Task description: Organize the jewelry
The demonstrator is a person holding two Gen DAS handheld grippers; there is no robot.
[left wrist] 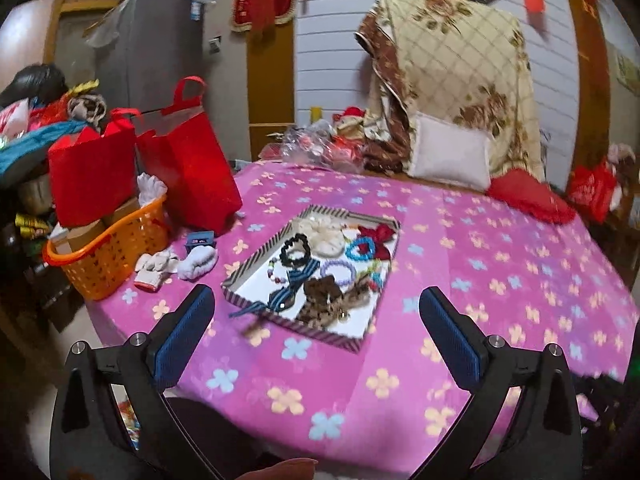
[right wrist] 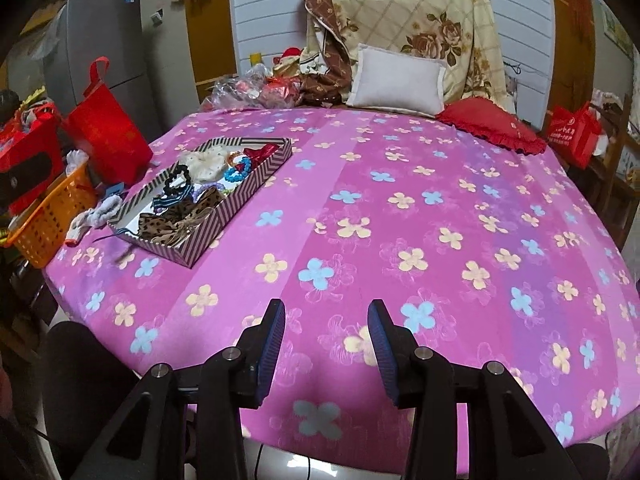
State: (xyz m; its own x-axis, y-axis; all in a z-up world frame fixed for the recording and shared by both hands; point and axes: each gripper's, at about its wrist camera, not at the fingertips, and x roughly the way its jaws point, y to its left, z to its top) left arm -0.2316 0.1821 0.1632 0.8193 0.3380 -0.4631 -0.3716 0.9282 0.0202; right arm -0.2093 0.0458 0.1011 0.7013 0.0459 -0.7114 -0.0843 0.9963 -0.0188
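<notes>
A striped cardboard tray lies on the pink flowered tablecloth. In it are a black beaded bracelet, a cream scrunchie, a blue ring bracelet, a lilac bracelet, a red bow, a striped blue ribbon bow and a leopard bow. My left gripper stands wide open in front of the tray's near edge, holding nothing. My right gripper hovers over bare cloth right of the tray, jaws partly apart and empty.
An orange basket and red gift bags crowd the table's left edge, with white fluffy items beside them. A white cushion, a red cushion and a floral quilt sit at the back.
</notes>
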